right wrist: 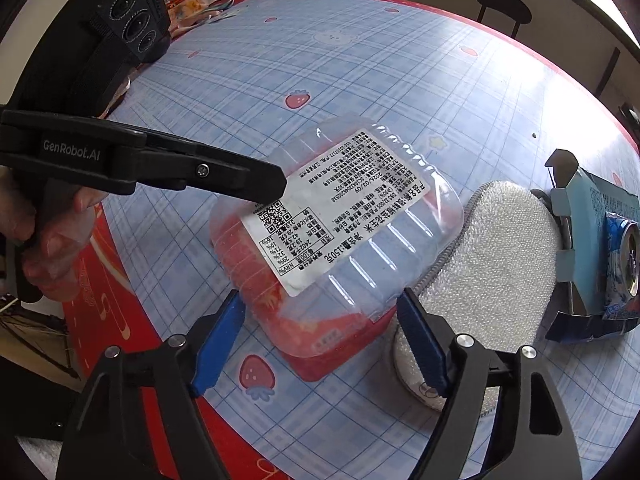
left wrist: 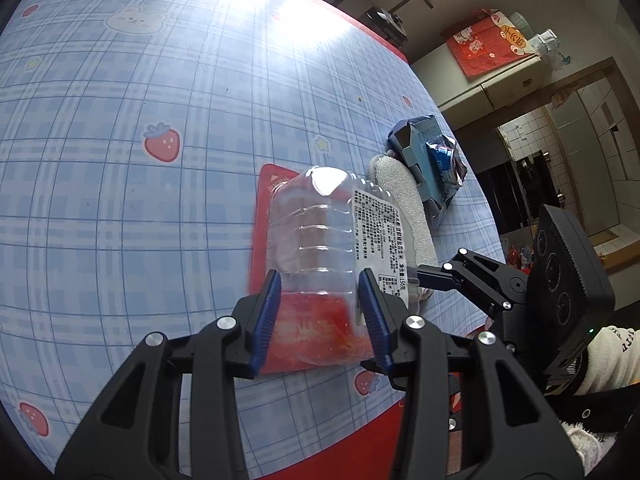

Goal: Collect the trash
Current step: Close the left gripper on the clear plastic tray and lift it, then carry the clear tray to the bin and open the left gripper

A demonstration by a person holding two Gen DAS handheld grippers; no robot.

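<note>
A: Two hand-held grippers on one item. Clear plastic clamshell tray (right wrist: 340, 216), white printed label up, sits on the table (left wrist: 120, 200) near the front edge, over a flat red packet (left wrist: 272, 264). Is it gripped yet?

B: Left hand-held gripper (left wrist: 324, 312) has its blue pads pressed on both side walls of the tray's near end, so I read that as clamped on it. Right hand-held gripper (right wrist: 320, 328) is apart, jaws wide, straddling the tray's near corner. No contact that I can see.

A: Can't tell if the tray is lifted or resting. What's beside it?

B: White fuzzy pouch with a zipper (right wrist: 492, 264), touching the tray's right side or very close. Beyond the pouch, a torn blue carton (right wrist: 588, 216) with a crushed blue can (right wrist: 624, 256) inside. All to the right of the tray.

A: Handling?

B: My guess: thin-wall plastic, nearly weightless, looks empty. Flexes easily, ribs stiffen the sides a bit. Smooth, so slippery under the pads. Squeeze hard and it buckles or pops out.

A: Grip point?

B: Across the ribbed side walls near an end, where left already is. Avoid the flat label panel, since it would cave in. Light force only.

A: Risk?

B: Red packet may drag along if it's stuck under the tray. Right gripper closing here could also snag the pouch.
</note>
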